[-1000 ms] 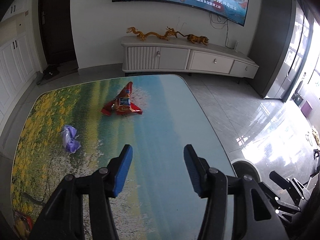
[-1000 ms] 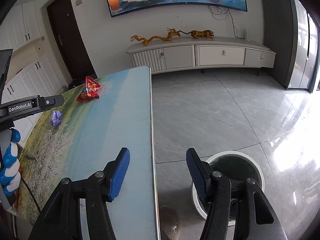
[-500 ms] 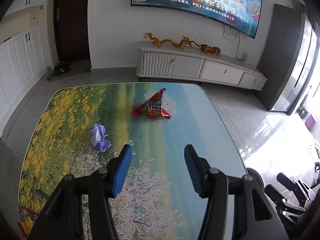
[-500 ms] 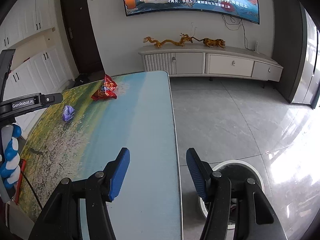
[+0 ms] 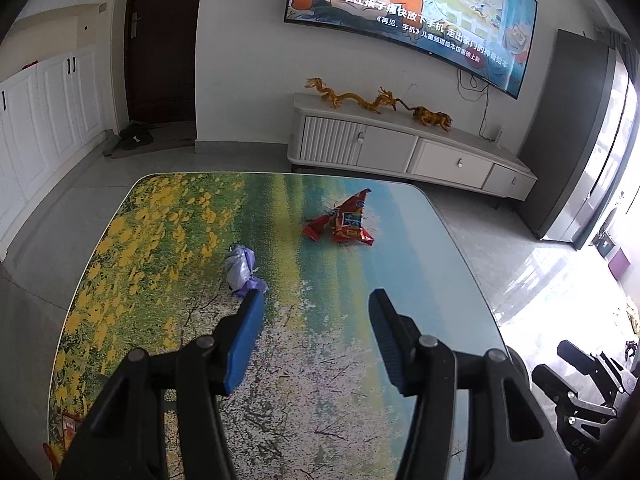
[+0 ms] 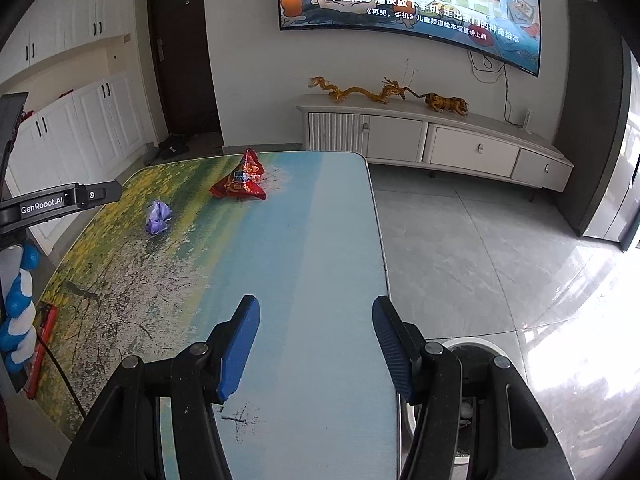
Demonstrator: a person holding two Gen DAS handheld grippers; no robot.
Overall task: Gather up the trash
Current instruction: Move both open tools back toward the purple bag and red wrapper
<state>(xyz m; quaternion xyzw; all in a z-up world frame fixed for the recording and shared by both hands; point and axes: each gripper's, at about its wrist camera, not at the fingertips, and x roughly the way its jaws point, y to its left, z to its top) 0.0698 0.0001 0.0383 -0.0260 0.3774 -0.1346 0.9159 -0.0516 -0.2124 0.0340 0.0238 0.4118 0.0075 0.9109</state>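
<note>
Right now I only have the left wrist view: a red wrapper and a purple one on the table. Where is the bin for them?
Observer: A white-rimmed bin stands on the floor beside the table's right edge, at its near end, partly hidden behind the right gripper.
Operator: Is that gripper carrying anything?
Observer: No. Its jaws stand open over the table with nothing between them.
</note>
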